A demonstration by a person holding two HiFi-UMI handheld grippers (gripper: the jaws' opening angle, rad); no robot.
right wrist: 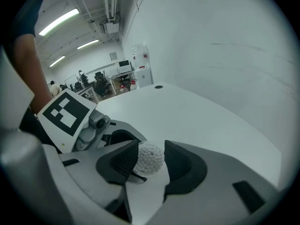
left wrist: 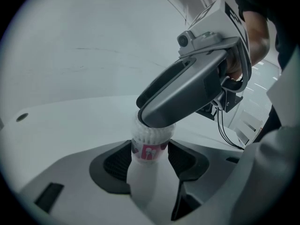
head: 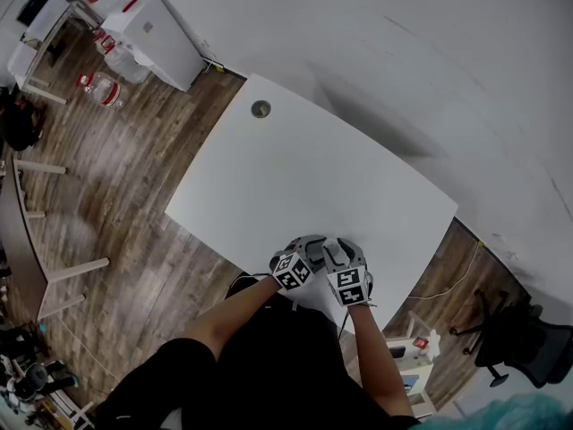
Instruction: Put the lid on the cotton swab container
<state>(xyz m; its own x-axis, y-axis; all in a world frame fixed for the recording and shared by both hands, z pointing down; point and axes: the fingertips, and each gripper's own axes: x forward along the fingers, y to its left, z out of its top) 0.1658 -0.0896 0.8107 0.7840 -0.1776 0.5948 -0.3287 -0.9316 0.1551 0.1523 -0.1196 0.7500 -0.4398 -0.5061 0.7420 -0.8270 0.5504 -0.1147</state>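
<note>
Left gripper (left wrist: 150,167): jaws set fairly wide, both ribbed pads pressed on the sides of the cotton swab container (left wrist: 149,145). It holds the lower half, and the container stands upright between the pads.

Cotton swab container: clear cylinder with a pink and red label band. White swab heads (right wrist: 150,157) are packed at its top end. It is held by the grippers at the near edge of the desk (head: 313,177).

Right gripper (right wrist: 149,167): jaws fairly wide, reaching down from the right over the container's top. Its pads sit against either side of the swab heads. I cannot tell whether a clear lid lies over the heads.

Marker cubes: one on each gripper, black and white squares, side by side at the near desk edge.

Person: two bare forearms lead to the grippers; dark clothing.

Desk: white top with a curved far edge. A round cable hole (head: 260,108) sits at the far left corner.

Surroundings: wood-plank floor (head: 116,177) to the left, a white cabinet (head: 157,38) at far left and a dark office chair (head: 519,339) at near right. A pale wall stands behind the desk.
</note>
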